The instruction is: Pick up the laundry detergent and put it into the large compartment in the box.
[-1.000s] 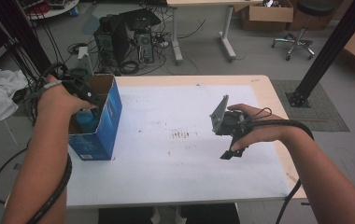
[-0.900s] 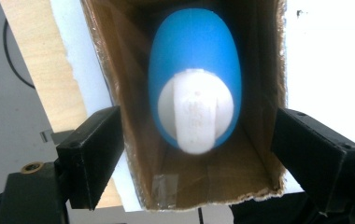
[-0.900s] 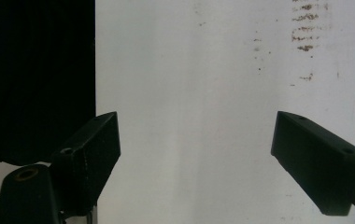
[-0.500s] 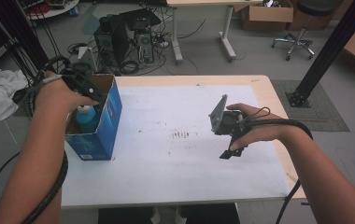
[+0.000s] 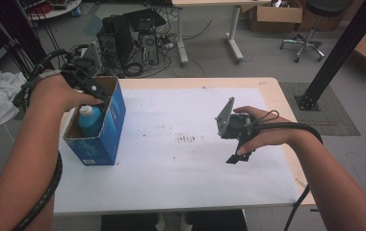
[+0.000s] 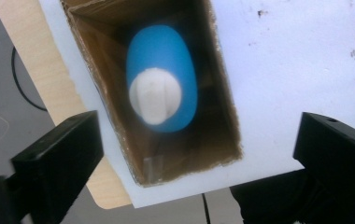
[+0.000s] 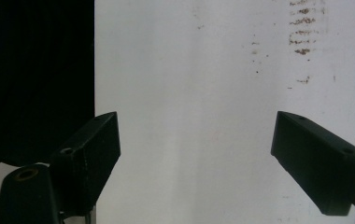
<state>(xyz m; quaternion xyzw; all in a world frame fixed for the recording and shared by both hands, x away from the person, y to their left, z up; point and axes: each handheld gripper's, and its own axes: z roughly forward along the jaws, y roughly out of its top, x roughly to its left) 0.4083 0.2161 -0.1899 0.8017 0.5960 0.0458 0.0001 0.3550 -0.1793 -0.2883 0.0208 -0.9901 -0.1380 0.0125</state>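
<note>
Box: a blue cardboard box (image 5: 105, 130) stood upright near the left edge of the white-topped table (image 5: 171, 178), its top open and its inside plain brown card.
Contents: one blue bottle (image 5: 90, 121) with a white cap (image 6: 155, 95) stood upright inside the box; in the left gripper view it sat toward one long wall, the cap facing the camera.
Bottle and jaws: the bottle was down in the box, clear of both black jaws and touching neither.
Left gripper: the left gripper (image 6: 194, 154) hung over the open mouth of the box, pointing down into it; its jaws had just been opening and stood wide, with nothing pressed between the pads.
Left hand: the left hand (image 5: 58, 91) held that gripper above the box's far end, cable trailing back along the forearm.
Right gripper: the right gripper (image 7: 194, 154) hung over bare tabletop well apart from the box, jaws spread wide and empty.
Table surface: white, with a patch of brownish smudges (image 5: 187, 139) near its middle, between the box and the right gripper.
</note>
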